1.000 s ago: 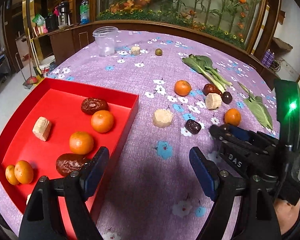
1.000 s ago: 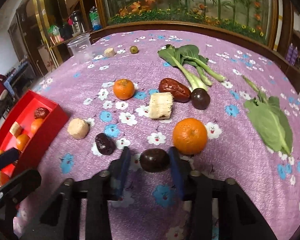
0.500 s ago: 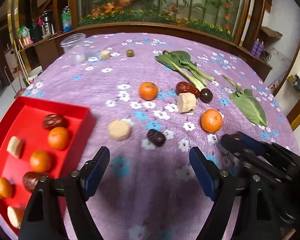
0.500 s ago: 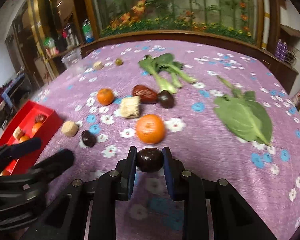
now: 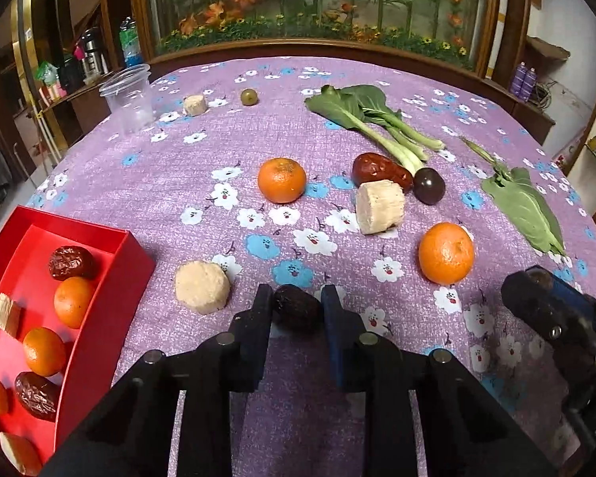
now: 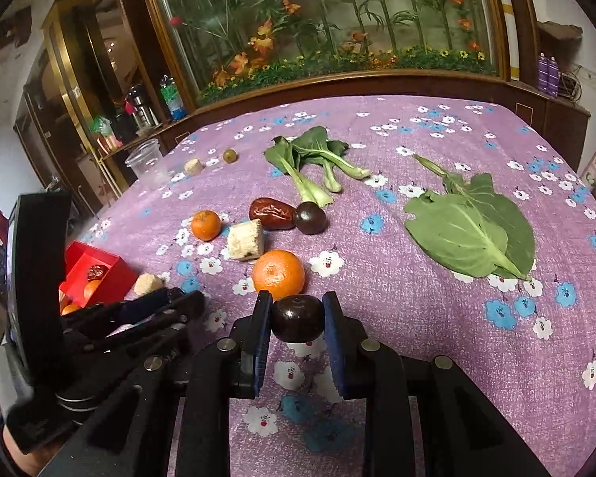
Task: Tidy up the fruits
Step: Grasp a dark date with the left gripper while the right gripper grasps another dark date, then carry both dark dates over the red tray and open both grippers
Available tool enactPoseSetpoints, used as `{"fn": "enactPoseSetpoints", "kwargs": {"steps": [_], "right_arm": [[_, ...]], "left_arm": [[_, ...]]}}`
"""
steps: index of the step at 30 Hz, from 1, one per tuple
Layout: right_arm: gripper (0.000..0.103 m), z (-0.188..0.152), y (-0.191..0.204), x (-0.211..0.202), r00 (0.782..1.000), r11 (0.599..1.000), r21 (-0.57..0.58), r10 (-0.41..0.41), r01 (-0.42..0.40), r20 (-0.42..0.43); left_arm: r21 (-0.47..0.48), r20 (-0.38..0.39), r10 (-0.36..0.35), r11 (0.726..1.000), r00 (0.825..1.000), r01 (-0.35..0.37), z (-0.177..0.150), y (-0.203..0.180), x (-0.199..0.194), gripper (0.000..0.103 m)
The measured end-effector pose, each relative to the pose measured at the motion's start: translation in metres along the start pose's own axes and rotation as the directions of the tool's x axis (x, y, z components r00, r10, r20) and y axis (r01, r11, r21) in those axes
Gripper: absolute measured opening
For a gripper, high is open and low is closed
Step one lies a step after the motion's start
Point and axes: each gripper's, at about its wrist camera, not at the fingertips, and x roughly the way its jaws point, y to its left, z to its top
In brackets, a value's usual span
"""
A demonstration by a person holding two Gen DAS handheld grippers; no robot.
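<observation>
My left gripper (image 5: 296,305) is shut on a dark wrinkled date (image 5: 297,313) that lies on the purple flowered cloth, just right of a pale round chunk (image 5: 201,287). The red tray (image 5: 131,246) at the left holds several oranges, dates and pale chunks. My right gripper (image 6: 298,316) is shut on a dark round plum (image 6: 298,318), held a little above the cloth in front of an orange (image 6: 279,274). On the cloth lie another orange (image 5: 282,180), a red date (image 5: 379,169), a second dark plum (image 5: 429,185) and a pale chunk (image 5: 379,206).
Bok choy (image 5: 373,119) and a big green leaf (image 5: 524,210) lie at the right. A clear plastic cup (image 5: 129,97), a small pale chunk (image 5: 194,104) and a small green fruit (image 5: 249,96) stand at the far left. A wooden planter rail borders the table's far side.
My left gripper swung right, away from the tray, and shut on the dark date. The right gripper closed on the dark plum and lifted it off the cloth.
</observation>
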Motion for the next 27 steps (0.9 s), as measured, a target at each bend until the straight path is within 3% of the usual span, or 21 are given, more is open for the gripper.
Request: {"fn": "enactPoseSetpoints", "kwargs": {"steps": [6,15,27], "right_arm": [[0.028,0.0,-0.001,-0.002,1.0,1.0,0.004,0.011,-0.011,0.007],[0.027,-0.001,0.0,0.002,1.0,1.0,-0.009,-0.007,0.007,-0.009],[0.028,-0.018,0.057,-0.035,0.999,0.994,-0.097,0.04,-0.043,-0.029]], "left_arm": [[0.021,0.008,-0.078,0.997,0.997,0.078,-0.01,-0.001,-0.013,0.023],[0.014,0.07,-0.151,0.989,0.986,0.151,-0.033,0.014,-0.073,0.023],[-0.112,0.135,-0.11,0.986,0.985,0.125,-0.067,0.081,-0.131,0.023]]}}
